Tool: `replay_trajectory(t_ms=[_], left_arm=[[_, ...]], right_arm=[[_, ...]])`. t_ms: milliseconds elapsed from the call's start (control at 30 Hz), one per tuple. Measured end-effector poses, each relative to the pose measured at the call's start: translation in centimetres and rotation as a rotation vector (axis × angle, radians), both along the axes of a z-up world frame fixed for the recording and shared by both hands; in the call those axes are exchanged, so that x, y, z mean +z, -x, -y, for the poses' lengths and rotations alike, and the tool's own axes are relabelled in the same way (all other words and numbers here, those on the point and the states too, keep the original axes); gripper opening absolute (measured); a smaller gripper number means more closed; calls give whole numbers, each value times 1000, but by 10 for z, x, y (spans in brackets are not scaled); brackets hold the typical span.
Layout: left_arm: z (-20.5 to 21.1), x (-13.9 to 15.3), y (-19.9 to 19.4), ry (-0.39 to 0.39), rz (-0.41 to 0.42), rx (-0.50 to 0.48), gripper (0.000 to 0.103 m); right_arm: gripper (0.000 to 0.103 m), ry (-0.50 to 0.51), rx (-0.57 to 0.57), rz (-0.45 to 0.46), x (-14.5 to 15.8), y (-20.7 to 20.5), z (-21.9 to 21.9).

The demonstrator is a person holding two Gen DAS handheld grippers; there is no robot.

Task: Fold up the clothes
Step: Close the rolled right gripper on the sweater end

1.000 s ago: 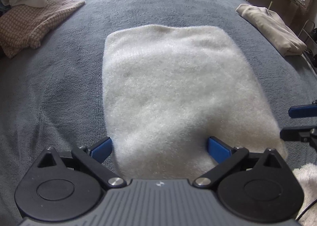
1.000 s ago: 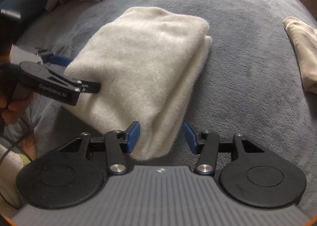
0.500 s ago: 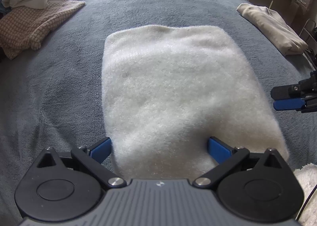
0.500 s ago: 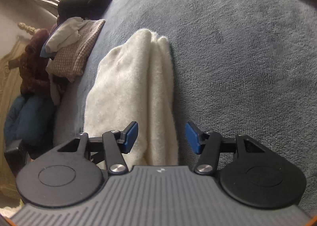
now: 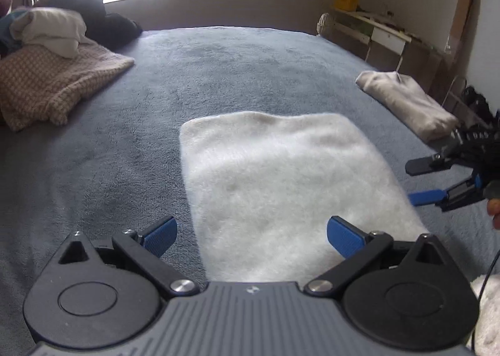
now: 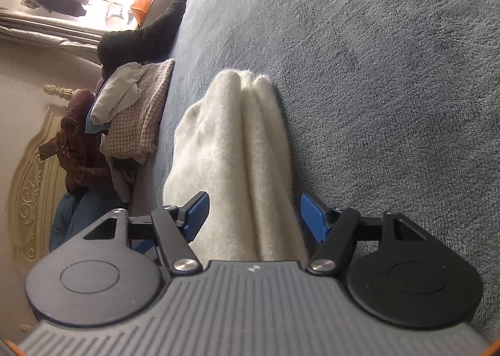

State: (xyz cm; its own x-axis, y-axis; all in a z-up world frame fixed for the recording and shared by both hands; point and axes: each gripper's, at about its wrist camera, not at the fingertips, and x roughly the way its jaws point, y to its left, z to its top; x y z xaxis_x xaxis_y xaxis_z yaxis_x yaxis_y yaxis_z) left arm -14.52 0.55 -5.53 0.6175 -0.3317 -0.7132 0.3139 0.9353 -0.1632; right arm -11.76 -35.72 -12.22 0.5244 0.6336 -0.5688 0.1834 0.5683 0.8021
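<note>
A white fluffy folded garment (image 5: pixel 281 184) lies flat on the grey bed (image 5: pixel 218 68). My left gripper (image 5: pixel 251 232) hovers over its near edge, open wide. Its left fingertip is beyond the garment's left side and its right one is above the cloth. My right gripper (image 5: pixel 418 182) is at the garment's right side, rolled so one finger is above the other. In the right wrist view the garment's layered edge (image 6: pixel 237 153) runs between the fingers of the right gripper (image 6: pixel 254 214). Its jaws are opening and the pads do not press the cloth.
A checked pink blanket (image 5: pixel 53 84) with a white garment (image 5: pixel 50 28) and dark clothes (image 5: pixel 93 12) is piled at the far left. A beige folded garment (image 5: pixel 406 103) lies at the right edge, with a desk (image 5: pixel 375 31) beyond. A person in brown (image 6: pixel 81 150) sits by the headboard.
My left gripper has drawn back and tilted up, so the window now shows. My right gripper rolled onto its side, dropped to the garment's right edge, and its jaws widened.
</note>
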Motion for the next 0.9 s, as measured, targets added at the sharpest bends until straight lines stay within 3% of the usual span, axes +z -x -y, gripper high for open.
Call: replay_trajectory(t_ms=[100,233,433,633,900], left_arm=[[-25,-14,-25,187,-117,1,102],[-33,-35,-49,315,-212,-31,99],[-29,-56,-71,328,-254,-64,102],[-26,-74,-90,410,-293,-55,103],[-31,-79,-90,481,-303,-48,103]], right_arm=[[67,-43,-33,-1,-9,-11,4],[69,-91,-65,-23,-24,-32,4],[72,-141,-52,-18,-37,-59,-1],[84,-147,-16,15,-37,-82,-10],[87,-169,16,72,-42,-92,-19]])
